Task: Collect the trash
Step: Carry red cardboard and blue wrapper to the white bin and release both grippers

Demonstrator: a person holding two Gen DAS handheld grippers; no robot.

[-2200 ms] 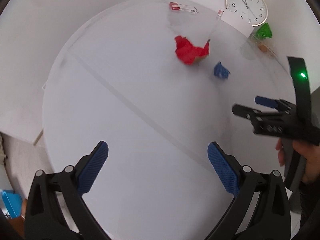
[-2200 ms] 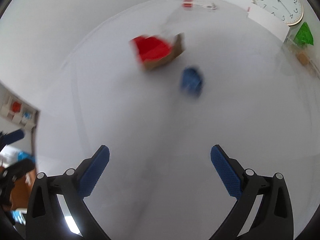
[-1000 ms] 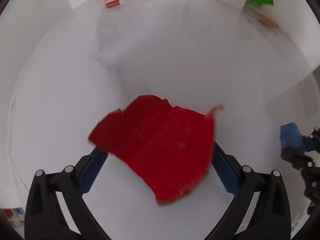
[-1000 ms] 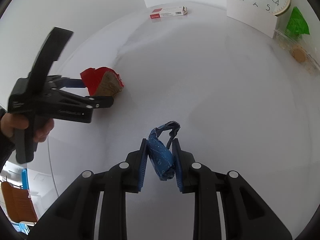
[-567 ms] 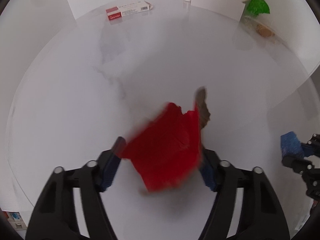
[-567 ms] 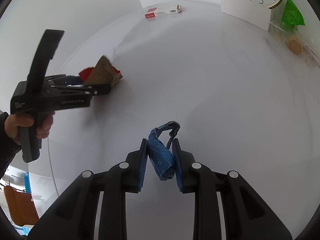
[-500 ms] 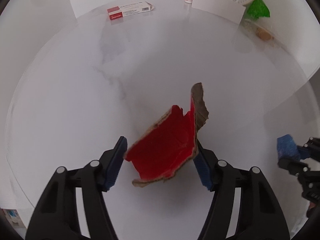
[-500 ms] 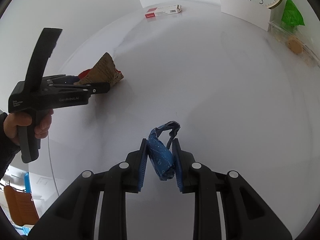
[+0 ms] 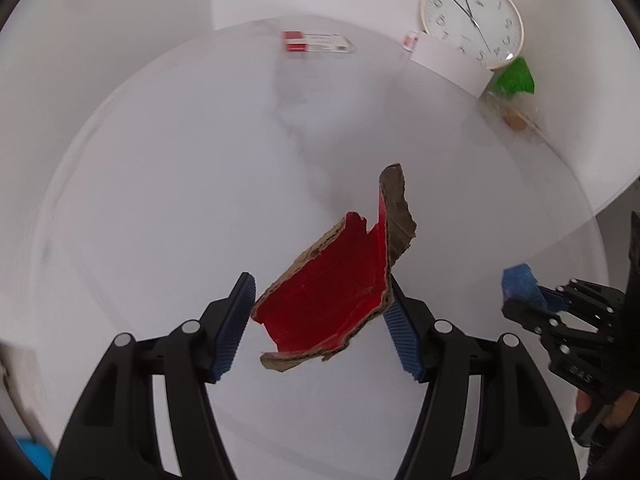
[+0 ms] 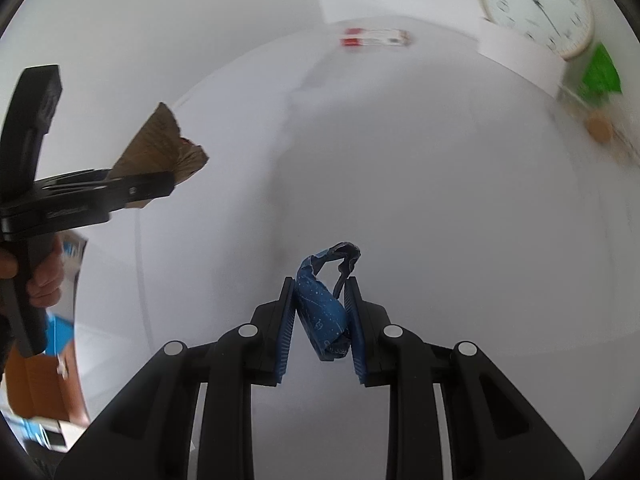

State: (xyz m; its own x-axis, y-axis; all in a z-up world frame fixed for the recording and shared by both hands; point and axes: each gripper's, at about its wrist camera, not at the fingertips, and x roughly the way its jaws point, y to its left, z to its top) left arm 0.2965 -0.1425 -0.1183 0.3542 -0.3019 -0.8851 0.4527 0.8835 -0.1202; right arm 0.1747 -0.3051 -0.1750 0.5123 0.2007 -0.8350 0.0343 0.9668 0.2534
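Torn red cardboard scrap (image 9: 332, 300) pinched between left gripper (image 9: 320, 320) fingers (image 9: 236, 320) above white table (image 9: 160, 184)

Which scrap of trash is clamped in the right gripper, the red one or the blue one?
The crumpled blue wrapper, pinched between the right gripper pads. The torn red cardboard, brown on its back, is held in the left gripper.

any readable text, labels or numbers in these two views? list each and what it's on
Clock: numerals ring the dial; "9" and "5" can be made out in the left wrist view, the rest are blurred.
Red and white box: printed lines, too blurred to read.
Right gripper: small marking on its body near the lower right edge, unreadable.
Left gripper: faint embossed lettering on its arm, unreadable.
Blue wrapper: white specks and marks, not legible.
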